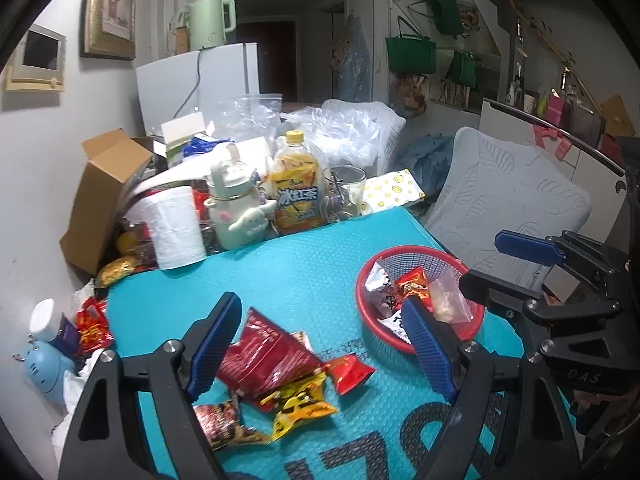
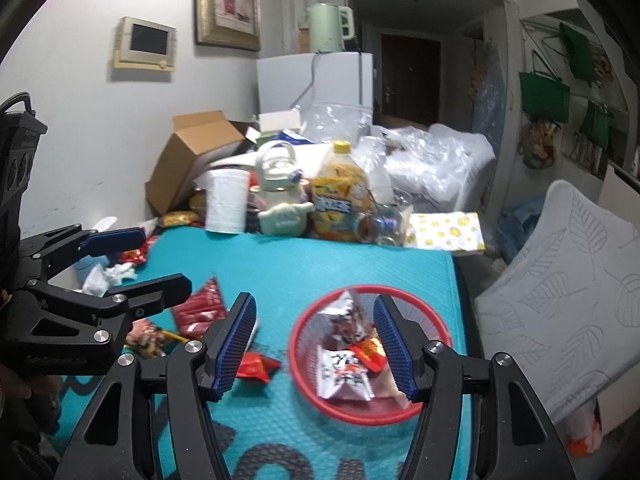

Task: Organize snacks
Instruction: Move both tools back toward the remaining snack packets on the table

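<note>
Both claws were over the teal mat on the table, tilted down.

Left claw was wide open with nothing in its grip. Loose snacks lay on the mat below it: a dark red packet, a yellow packet, a small red packet and a dark printed packet.

Right claw was open too, pads apart and pressing nothing. It hung above the red mesh basket, which sat on the mat's right side. The basket held white printed packets, an orange-red packet and a clear bag.

A few more snacks sat off the mat's left edge, near crumpled tissue.

At the far end of the table there was clutter: paper roll, cream bottle, iced tea bottle, cardboard box.
</note>
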Available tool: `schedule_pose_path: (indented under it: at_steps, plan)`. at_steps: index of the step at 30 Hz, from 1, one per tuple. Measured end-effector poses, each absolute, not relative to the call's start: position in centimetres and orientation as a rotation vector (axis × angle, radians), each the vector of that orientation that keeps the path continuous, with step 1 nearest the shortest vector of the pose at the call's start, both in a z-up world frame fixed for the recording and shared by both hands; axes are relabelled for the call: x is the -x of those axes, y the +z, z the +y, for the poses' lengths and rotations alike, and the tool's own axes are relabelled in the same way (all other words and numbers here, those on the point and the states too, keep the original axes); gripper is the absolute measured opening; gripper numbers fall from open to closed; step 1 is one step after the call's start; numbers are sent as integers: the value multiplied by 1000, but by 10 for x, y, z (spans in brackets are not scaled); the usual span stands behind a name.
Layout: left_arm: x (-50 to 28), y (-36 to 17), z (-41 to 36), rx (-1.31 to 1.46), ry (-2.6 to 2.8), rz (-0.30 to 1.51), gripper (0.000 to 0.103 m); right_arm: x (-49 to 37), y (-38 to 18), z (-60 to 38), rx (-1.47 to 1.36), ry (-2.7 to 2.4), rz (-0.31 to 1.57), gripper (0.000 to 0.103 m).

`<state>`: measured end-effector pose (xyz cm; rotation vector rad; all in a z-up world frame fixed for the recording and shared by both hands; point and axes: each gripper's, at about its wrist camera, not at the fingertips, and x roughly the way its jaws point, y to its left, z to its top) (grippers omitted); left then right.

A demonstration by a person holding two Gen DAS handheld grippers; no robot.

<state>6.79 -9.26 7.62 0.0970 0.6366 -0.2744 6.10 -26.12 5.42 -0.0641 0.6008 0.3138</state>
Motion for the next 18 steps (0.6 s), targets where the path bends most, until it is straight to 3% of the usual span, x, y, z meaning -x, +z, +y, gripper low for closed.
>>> schedule_pose_path:
  at_steps: [7, 18]
  plan:
    - [-45, 81, -68, -87, -230, 625, 82, -35, 62, -237, 82, 359, 560, 75]
    - [-9, 73, -25, -68, -170, 628, 82, -11, 55, -198, 84, 448, 565, 78]
